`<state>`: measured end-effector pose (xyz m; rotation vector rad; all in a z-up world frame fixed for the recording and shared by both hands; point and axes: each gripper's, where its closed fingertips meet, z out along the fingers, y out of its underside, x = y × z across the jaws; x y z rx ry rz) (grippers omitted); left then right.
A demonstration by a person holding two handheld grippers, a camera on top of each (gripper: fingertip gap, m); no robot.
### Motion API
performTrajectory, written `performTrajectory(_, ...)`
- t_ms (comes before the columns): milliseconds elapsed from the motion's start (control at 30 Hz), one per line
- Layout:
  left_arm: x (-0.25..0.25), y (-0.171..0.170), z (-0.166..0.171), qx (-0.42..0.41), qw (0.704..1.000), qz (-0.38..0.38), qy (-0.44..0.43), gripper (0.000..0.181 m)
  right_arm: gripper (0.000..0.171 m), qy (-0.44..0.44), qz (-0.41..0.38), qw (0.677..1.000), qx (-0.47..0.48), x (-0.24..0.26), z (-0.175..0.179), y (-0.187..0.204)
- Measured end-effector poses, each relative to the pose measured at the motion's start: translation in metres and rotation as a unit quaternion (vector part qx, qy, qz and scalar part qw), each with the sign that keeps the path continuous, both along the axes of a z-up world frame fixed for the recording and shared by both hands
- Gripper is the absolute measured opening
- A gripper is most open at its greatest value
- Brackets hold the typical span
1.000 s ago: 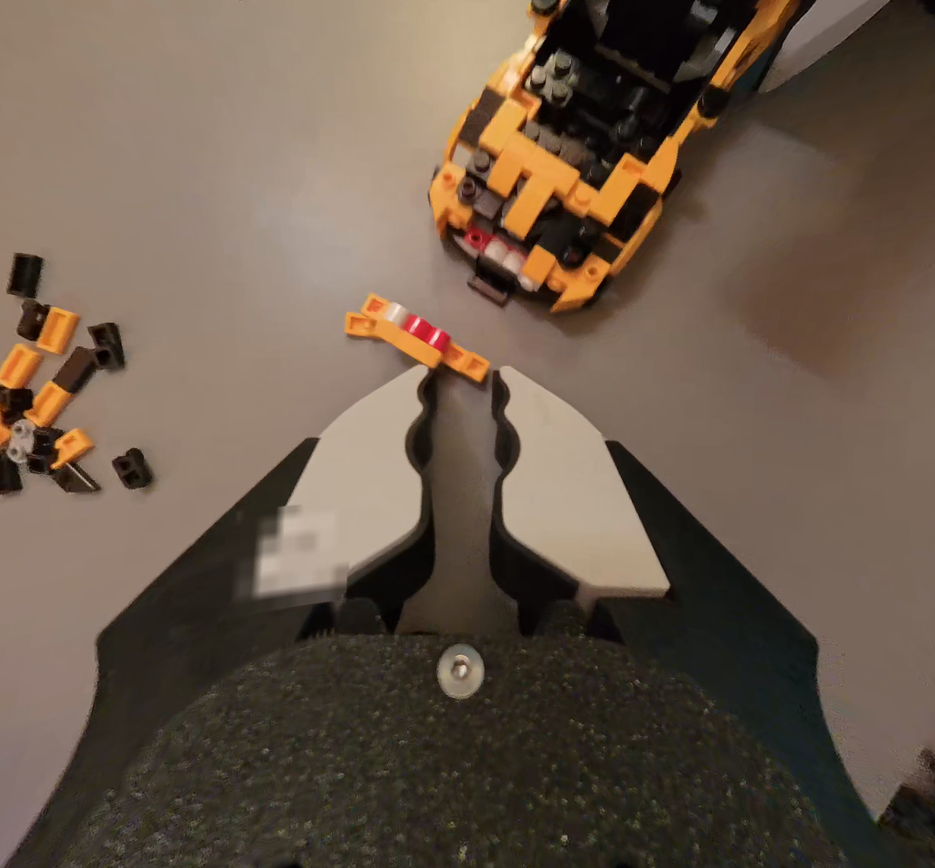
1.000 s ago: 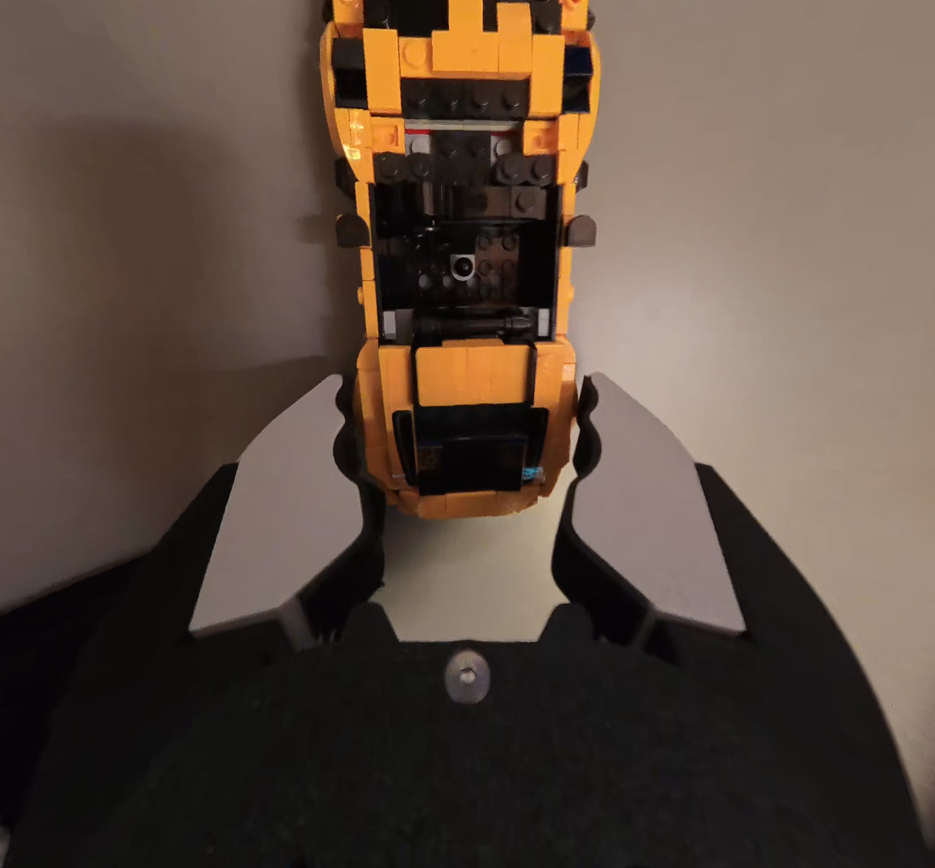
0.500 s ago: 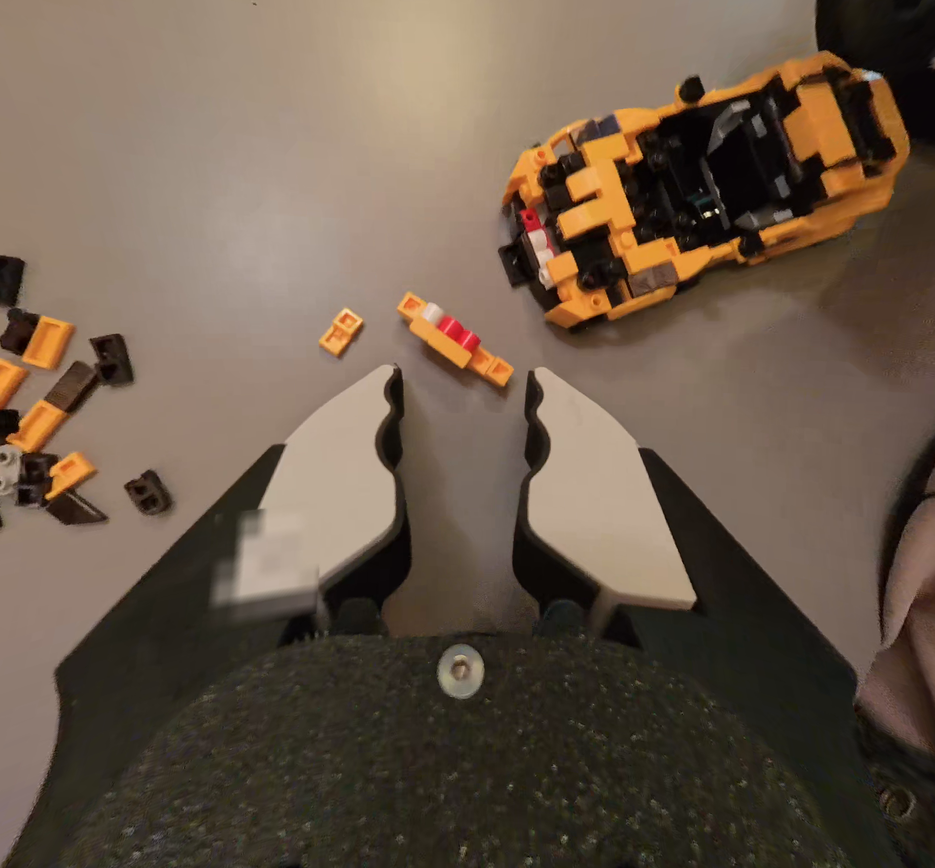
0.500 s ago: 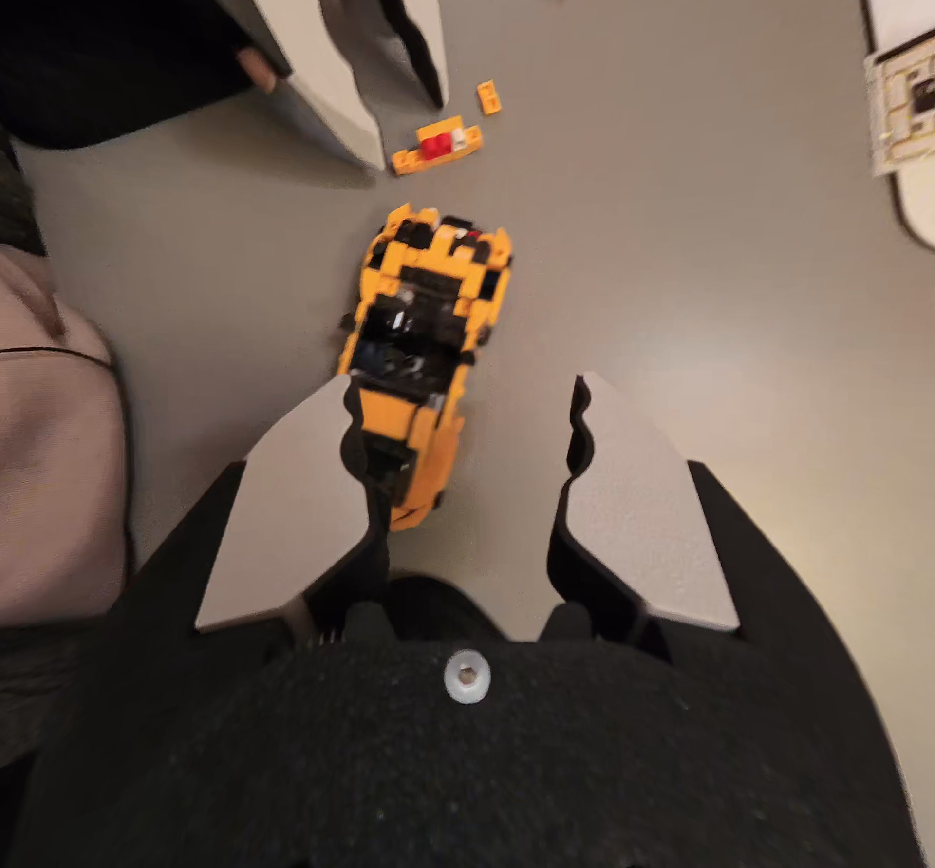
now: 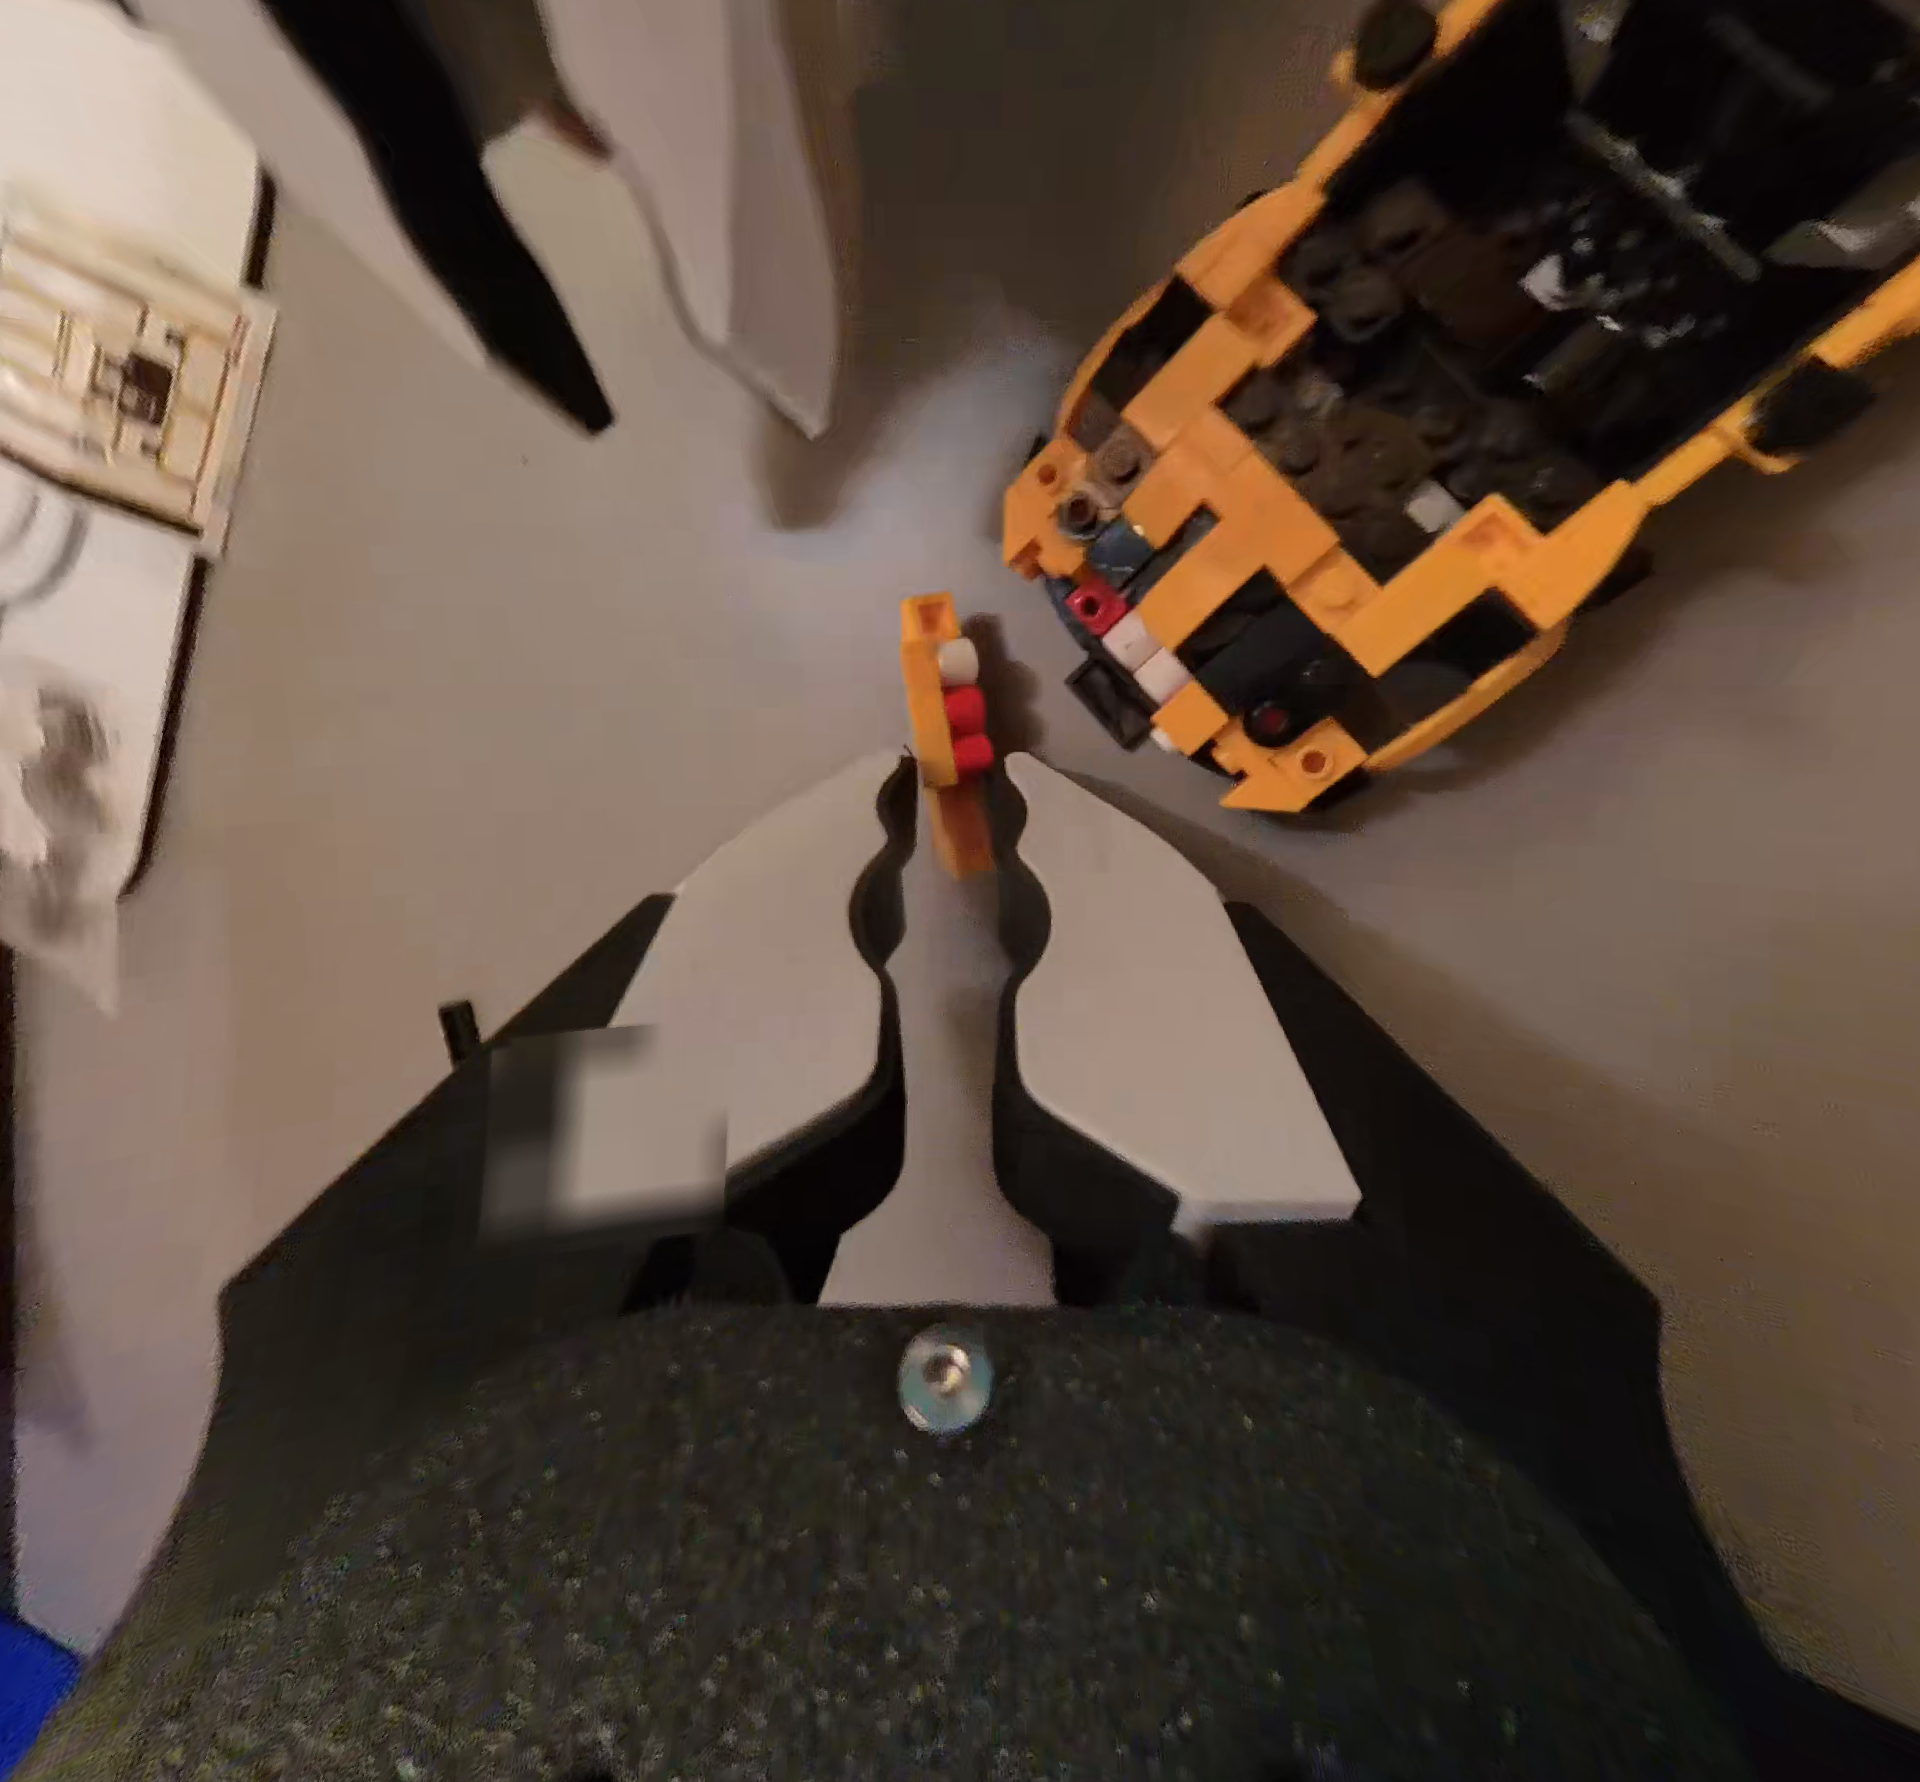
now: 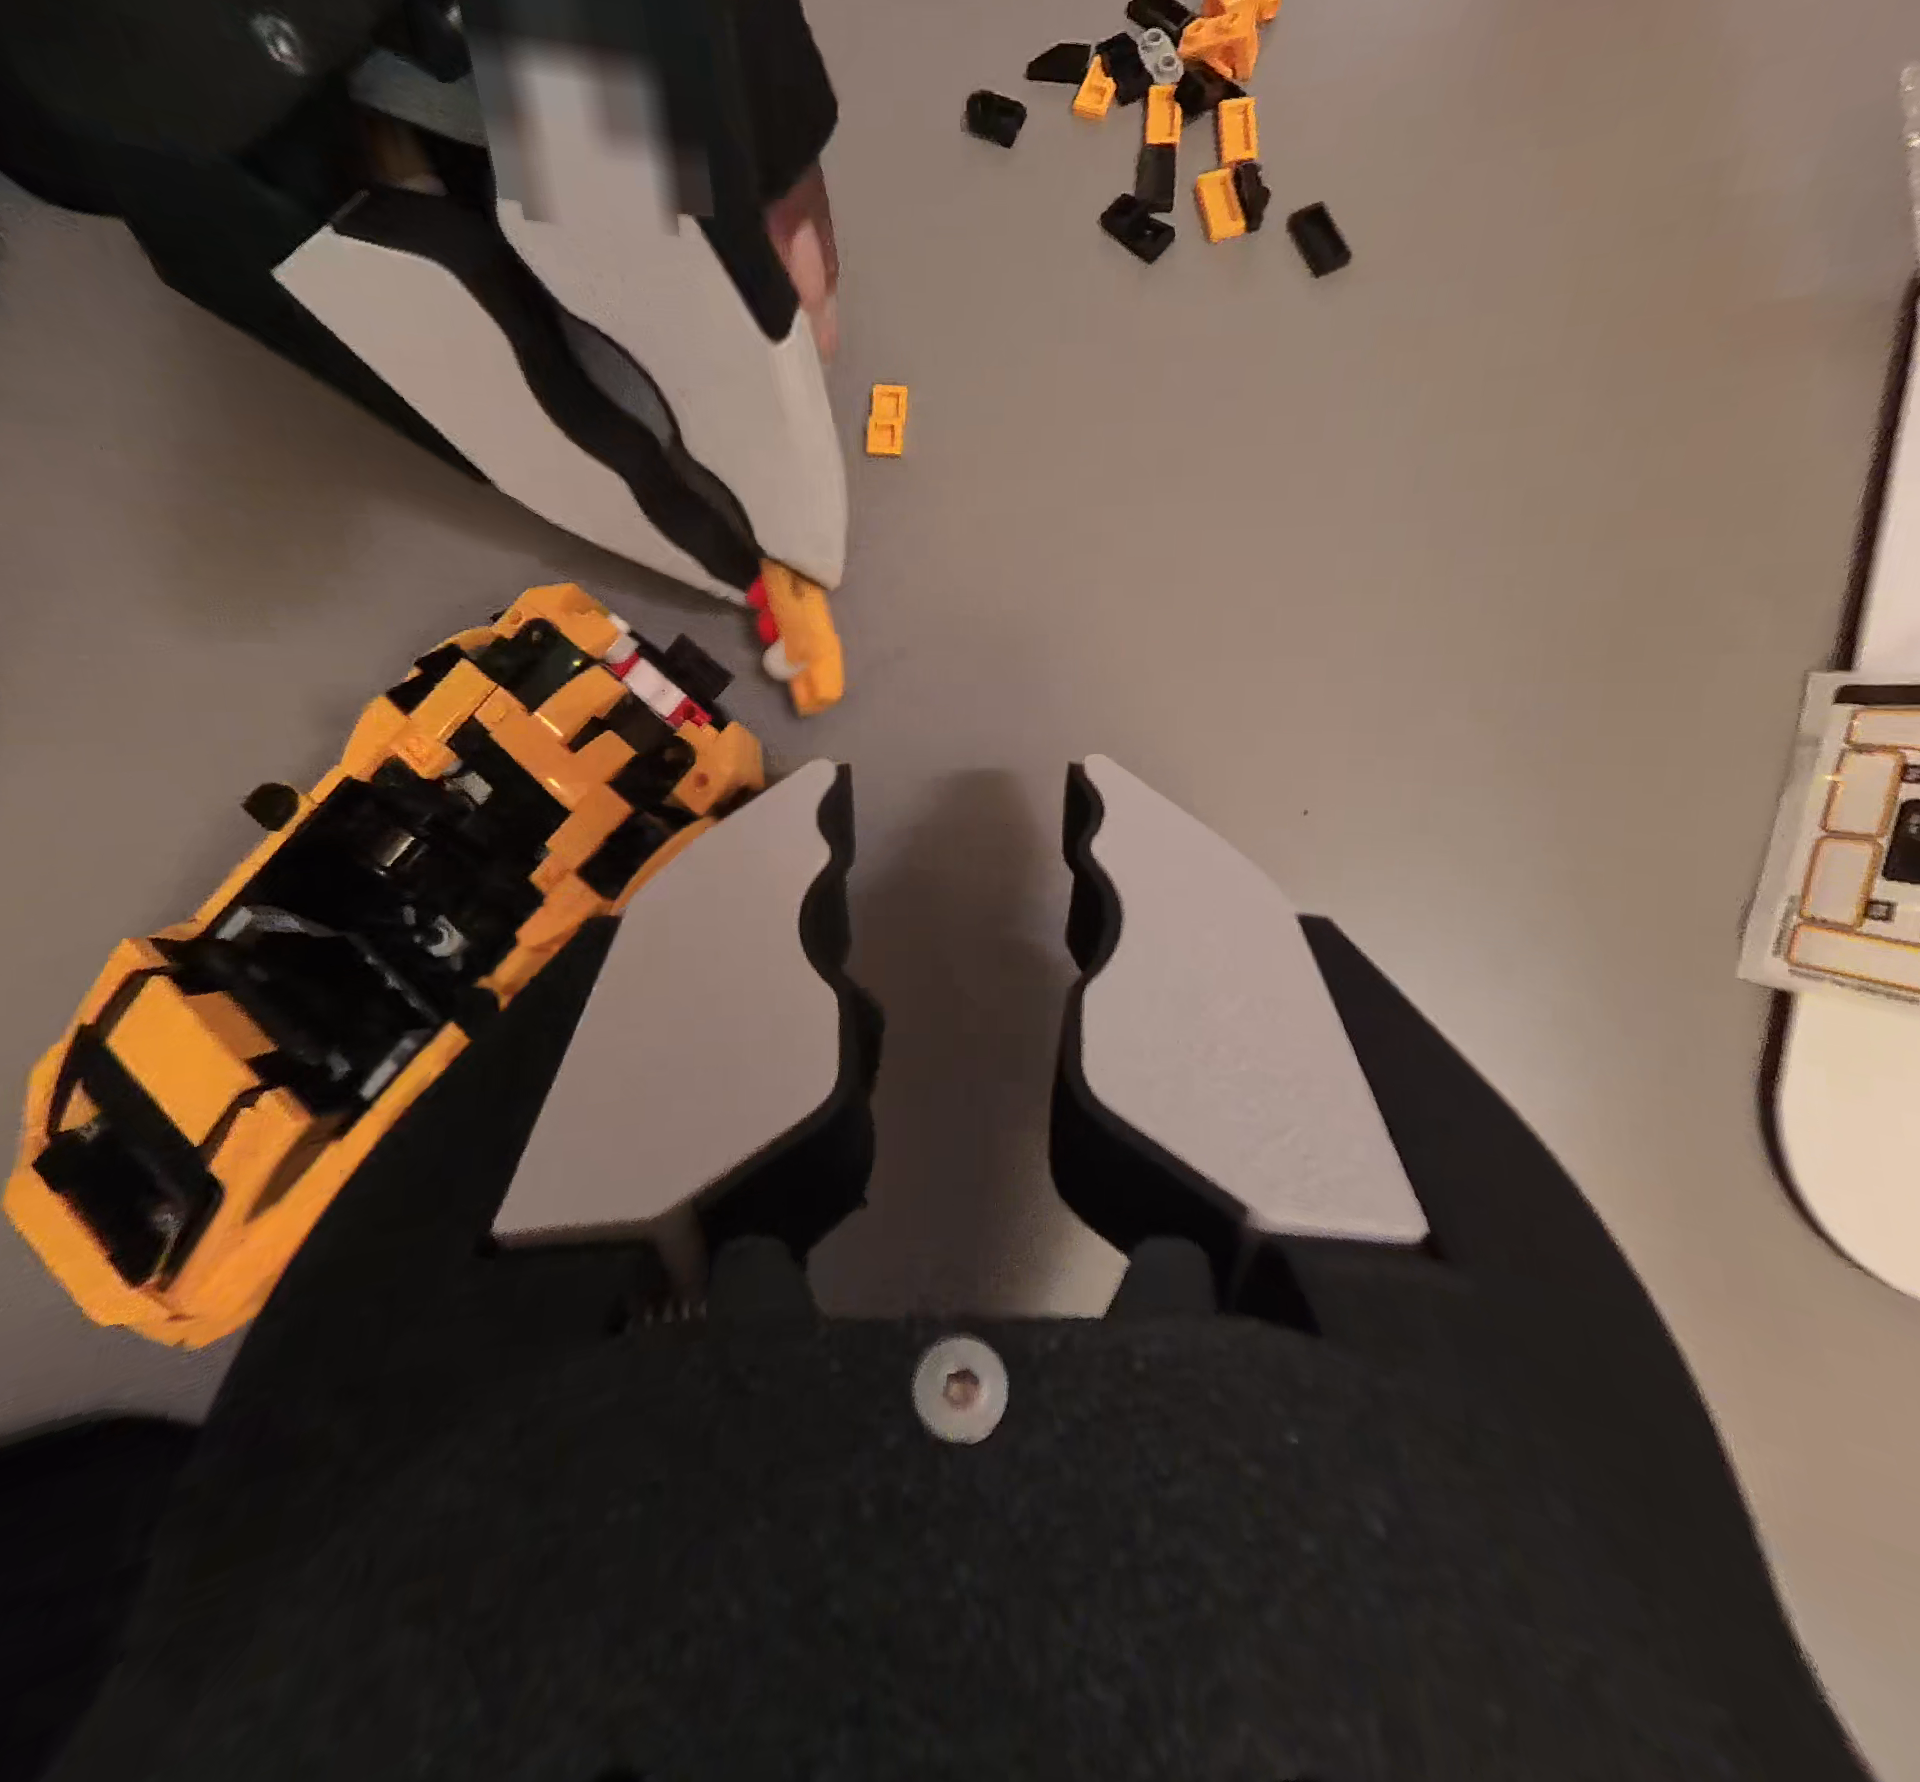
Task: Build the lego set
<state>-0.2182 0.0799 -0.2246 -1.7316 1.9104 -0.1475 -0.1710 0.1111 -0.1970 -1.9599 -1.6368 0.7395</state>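
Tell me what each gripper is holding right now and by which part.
The left gripper pinches the small orange sub-assembly with red and white studs by one end. The right gripper is open and holds nothing.

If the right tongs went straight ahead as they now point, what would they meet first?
Probably bare table: the right tongs point at open surface between the small orange brick and the loose bricks, though depth is unclear.

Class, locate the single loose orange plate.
In the right wrist view, the orange plate lies alone on the table, right of the left gripper.
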Motion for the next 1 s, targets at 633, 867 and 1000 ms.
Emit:
performTrajectory(633, -0.009, -0.024, -0.001, -0.222, 0.967, 0.047, -0.119, 0.025, 0.022, -0.097, 0.236, 0.966, -0.050, -0.020, -0.028, -0.029)
performTrajectory(867, -0.008, -0.024, -0.002, -0.229, 0.963, 0.049, -0.134, 0.010, 0.014, -0.062, 0.273, 0.959, -0.047, -0.027, -0.029, -0.035)
performTrajectory(1000, -0.008, -0.024, -0.002, -0.233, 0.960, 0.055, -0.145, 0.009, 0.008, -0.037, 0.282, 0.957, -0.052, -0.025, -0.027, -0.037)
